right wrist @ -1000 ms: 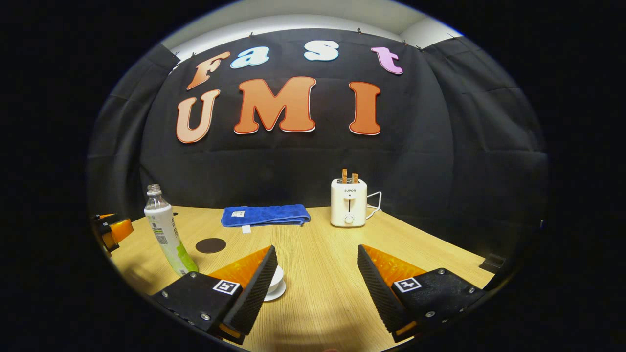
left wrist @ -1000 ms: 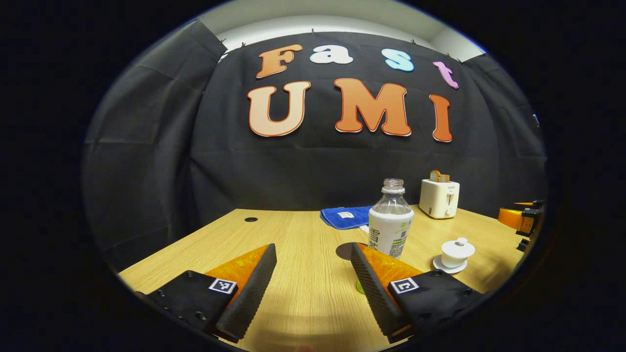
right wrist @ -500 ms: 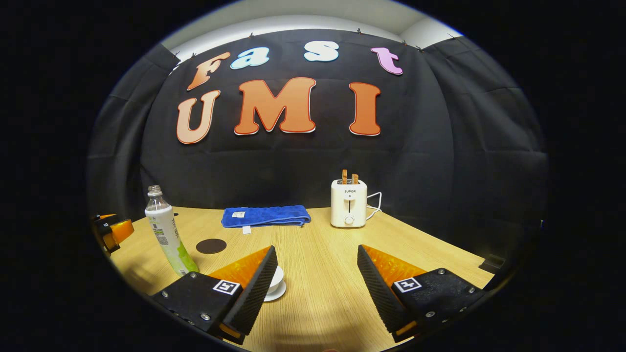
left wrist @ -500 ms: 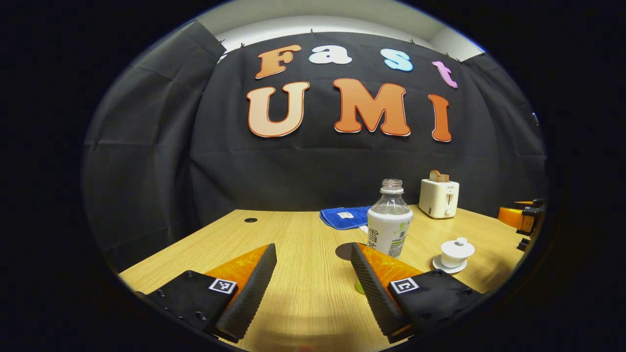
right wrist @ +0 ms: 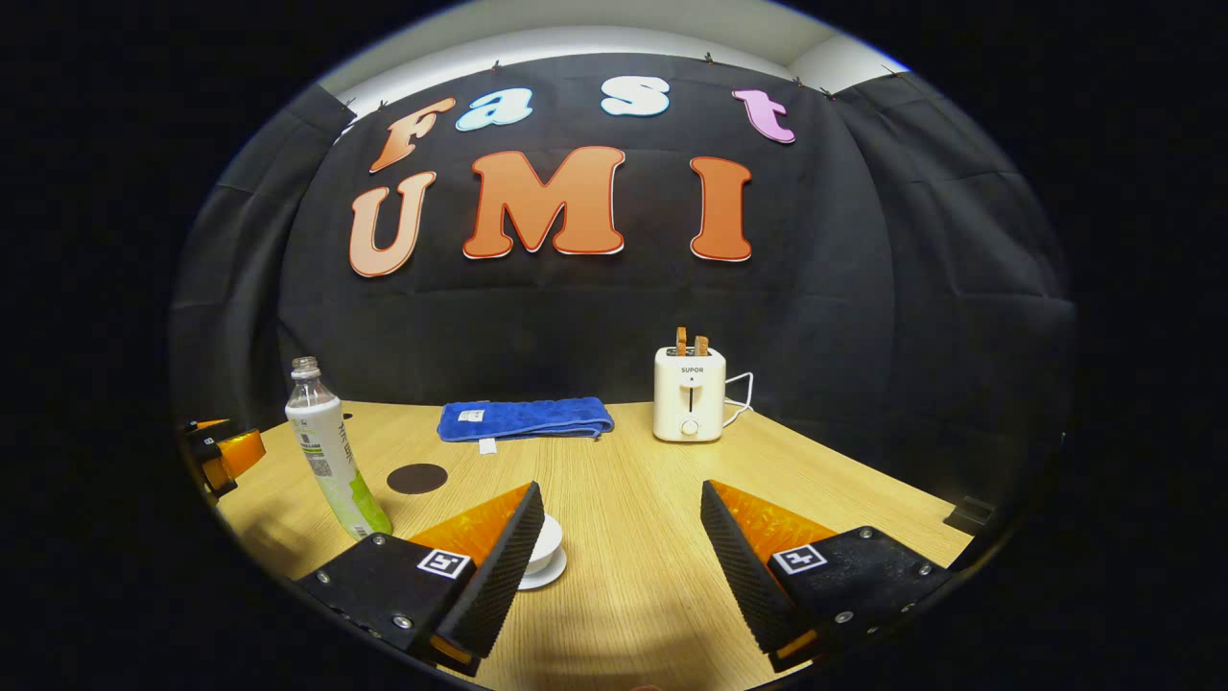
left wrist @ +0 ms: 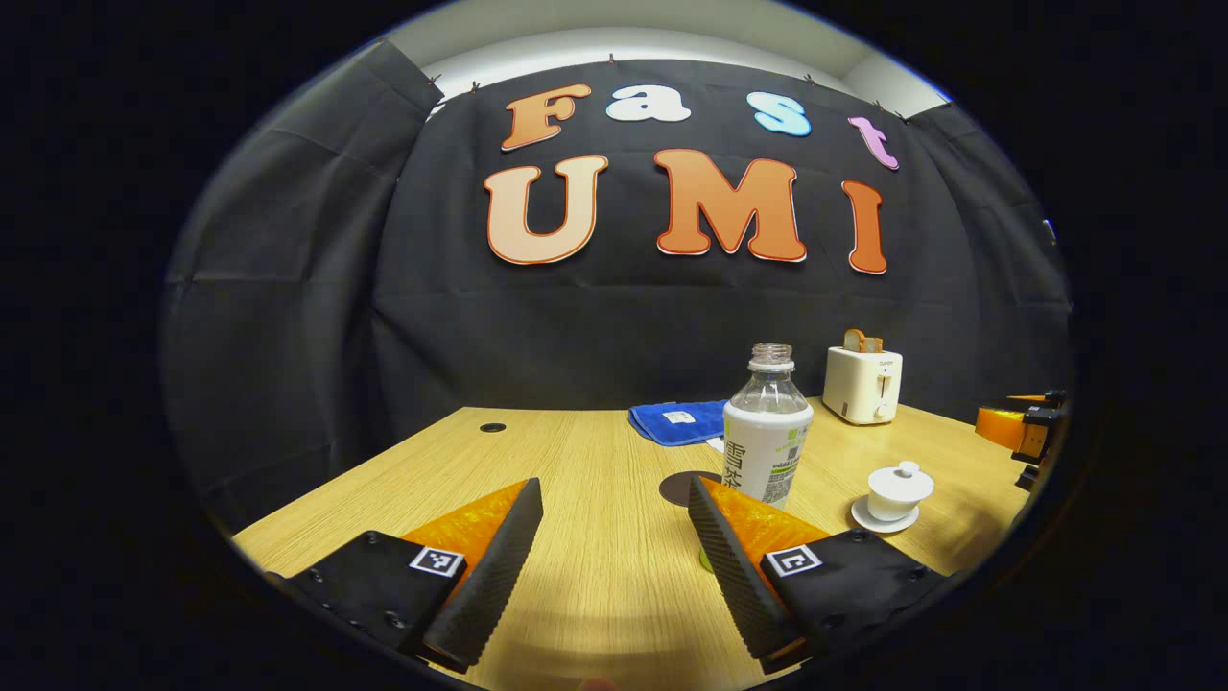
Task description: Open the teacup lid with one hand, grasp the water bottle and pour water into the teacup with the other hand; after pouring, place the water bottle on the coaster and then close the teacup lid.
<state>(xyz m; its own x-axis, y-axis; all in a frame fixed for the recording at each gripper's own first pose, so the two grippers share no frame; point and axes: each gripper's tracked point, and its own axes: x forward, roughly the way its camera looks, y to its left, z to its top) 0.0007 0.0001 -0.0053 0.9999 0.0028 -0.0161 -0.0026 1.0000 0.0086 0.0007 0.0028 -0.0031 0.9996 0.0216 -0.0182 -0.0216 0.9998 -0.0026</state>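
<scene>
An uncapped clear water bottle (left wrist: 766, 432) with a white and green label stands on the wooden table, just beyond my left gripper's right finger. My left gripper (left wrist: 614, 547) is open and holds nothing. A dark round coaster (left wrist: 681, 489) lies behind the bottle's foot. The white lidded teacup (left wrist: 897, 491) sits on its saucer to the right. In the right gripper view the bottle (right wrist: 326, 451) stands at the left, the coaster (right wrist: 417, 477) beside it, and the teacup (right wrist: 545, 549) is partly hidden behind the left finger. My right gripper (right wrist: 619, 547) is open and empty.
A folded blue cloth (right wrist: 523, 419) and a white toaster (right wrist: 689, 405) with toast in it stand at the table's back. The other gripper (right wrist: 221, 451) shows at the left edge of the right gripper view, and at the right edge (left wrist: 1027, 427) of the left gripper view.
Both views have shifted slightly: the bottle, teacup and toaster sit a touch higher and further right. Both grippers stay open.
</scene>
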